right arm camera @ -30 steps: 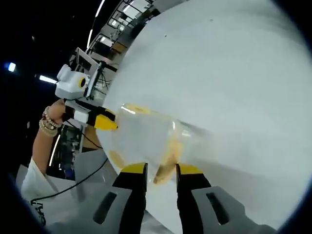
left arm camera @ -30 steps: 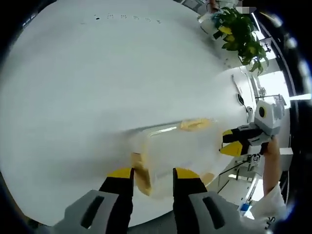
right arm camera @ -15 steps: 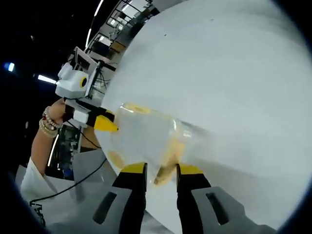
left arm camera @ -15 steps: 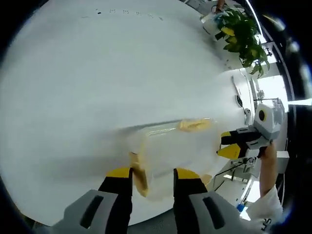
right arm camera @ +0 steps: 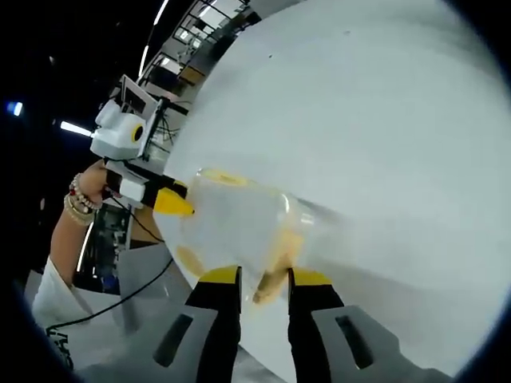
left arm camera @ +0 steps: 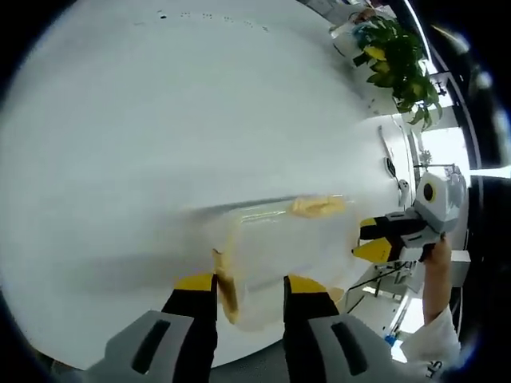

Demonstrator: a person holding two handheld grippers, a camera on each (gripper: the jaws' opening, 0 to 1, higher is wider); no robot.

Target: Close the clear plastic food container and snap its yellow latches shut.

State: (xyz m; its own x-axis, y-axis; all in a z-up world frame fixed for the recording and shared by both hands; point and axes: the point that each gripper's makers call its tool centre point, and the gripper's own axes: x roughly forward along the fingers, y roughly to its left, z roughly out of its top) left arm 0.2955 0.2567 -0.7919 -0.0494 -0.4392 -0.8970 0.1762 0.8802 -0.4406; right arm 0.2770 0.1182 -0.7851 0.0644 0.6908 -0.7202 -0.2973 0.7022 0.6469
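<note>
On white table [left arm camera: 160,120], near edge: clear container [left arm camera: 279,247], lid on. Left gripper [left arm camera: 249,281] and right gripper [right arm camera: 263,275] both gape over yellow latches [left arm camera: 318,206]. Risk: uneven push skids box off edge.

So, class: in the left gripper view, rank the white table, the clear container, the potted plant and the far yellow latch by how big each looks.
1. White table, by far.
2. Clear container.
3. Potted plant, though it stands farther off, so its real size is unsure.
4. Far yellow latch.
</note>
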